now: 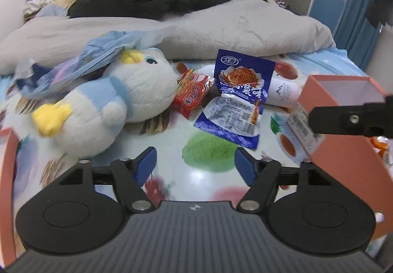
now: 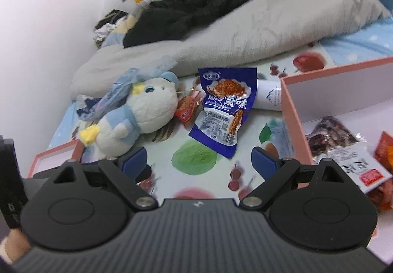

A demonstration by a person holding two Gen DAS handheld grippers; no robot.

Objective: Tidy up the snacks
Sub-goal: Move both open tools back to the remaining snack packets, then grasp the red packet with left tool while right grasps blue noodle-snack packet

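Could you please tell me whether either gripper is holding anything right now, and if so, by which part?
Nothing is held: the left gripper and right gripper are both open and empty, above the sheet short of the blue snack packet.

The blue snack packet [image 1: 235, 98] at frame centre carries white Chinese characters and a barcode, too blurred to read. The red packet [image 1: 191, 98] left of it shows blurred characters. The white bottle [image 1: 282, 93] bears a mountain logo.

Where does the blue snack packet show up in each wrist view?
Left wrist: blue snack packet right of centre, beyond the open jaws.
Right wrist: blue snack packet just right of centre, left of the pink box.
Shared landmark: plush penguin to its left.
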